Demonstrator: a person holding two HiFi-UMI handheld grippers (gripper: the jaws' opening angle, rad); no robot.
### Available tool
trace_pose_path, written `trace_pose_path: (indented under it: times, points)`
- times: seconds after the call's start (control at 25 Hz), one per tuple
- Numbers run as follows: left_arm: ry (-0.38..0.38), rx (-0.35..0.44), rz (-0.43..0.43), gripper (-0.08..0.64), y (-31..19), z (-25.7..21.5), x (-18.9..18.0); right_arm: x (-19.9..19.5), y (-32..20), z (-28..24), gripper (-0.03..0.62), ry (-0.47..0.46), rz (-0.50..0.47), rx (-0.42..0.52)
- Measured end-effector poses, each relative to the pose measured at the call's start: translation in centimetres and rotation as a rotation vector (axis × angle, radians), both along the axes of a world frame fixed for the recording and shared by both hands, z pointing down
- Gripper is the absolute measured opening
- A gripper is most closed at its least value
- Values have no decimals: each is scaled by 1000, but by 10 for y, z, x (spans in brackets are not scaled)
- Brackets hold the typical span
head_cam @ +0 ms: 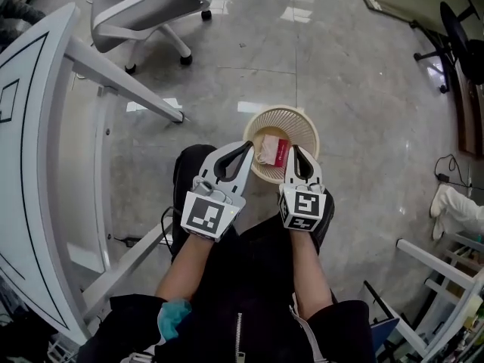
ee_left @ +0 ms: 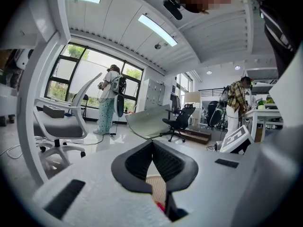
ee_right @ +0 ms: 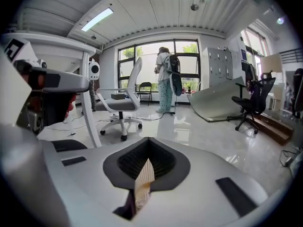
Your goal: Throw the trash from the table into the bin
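Note:
A cream slatted bin [head_cam: 302,121] stands on the floor in front of the person's knees. Inside it lie a crumpled tan paper [head_cam: 266,148] and a red wrapper [head_cam: 281,151]. My left gripper [head_cam: 248,145] hangs over the bin's near left rim, its tips touching and nothing between them. My right gripper [head_cam: 294,150] hangs over the near rim beside it, shut and empty too. In the left gripper view the left gripper [ee_left: 152,142] shows closed tips with the bin [ee_left: 156,188] below. The right gripper [ee_right: 149,139] is closed in the right gripper view, with the bin's slats [ee_right: 144,176] under it.
A white table [head_cam: 30,203] runs along the left, its slanted leg [head_cam: 125,82] reaching toward the bin. A white office chair [head_cam: 151,6] stands behind, a black chair [head_cam: 454,29] at far right, a white rack [head_cam: 446,278] at lower right. A person [ee_right: 165,79] stands by the window.

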State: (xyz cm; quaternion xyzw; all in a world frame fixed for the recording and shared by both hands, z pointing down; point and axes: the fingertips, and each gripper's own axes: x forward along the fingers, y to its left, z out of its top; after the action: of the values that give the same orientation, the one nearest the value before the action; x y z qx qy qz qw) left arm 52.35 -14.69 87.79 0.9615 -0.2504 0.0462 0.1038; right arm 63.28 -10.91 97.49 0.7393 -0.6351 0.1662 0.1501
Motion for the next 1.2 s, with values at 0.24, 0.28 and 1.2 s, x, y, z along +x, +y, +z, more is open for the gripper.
trace_pose_path:
  times: [0.24, 0.28, 1.2]
  points:
    - [-16, 4, 10, 6, 7, -76, -3, -11, 5, -87, 9, -19, -10, 11]
    - [-18, 1, 13, 6, 8, -92, -2, -13, 5, -105, 9, -22, -13, 14]
    - [-12, 13, 90, 6, 25, -462, -37, -90, 25, -543, 9, -11, -22, 169]
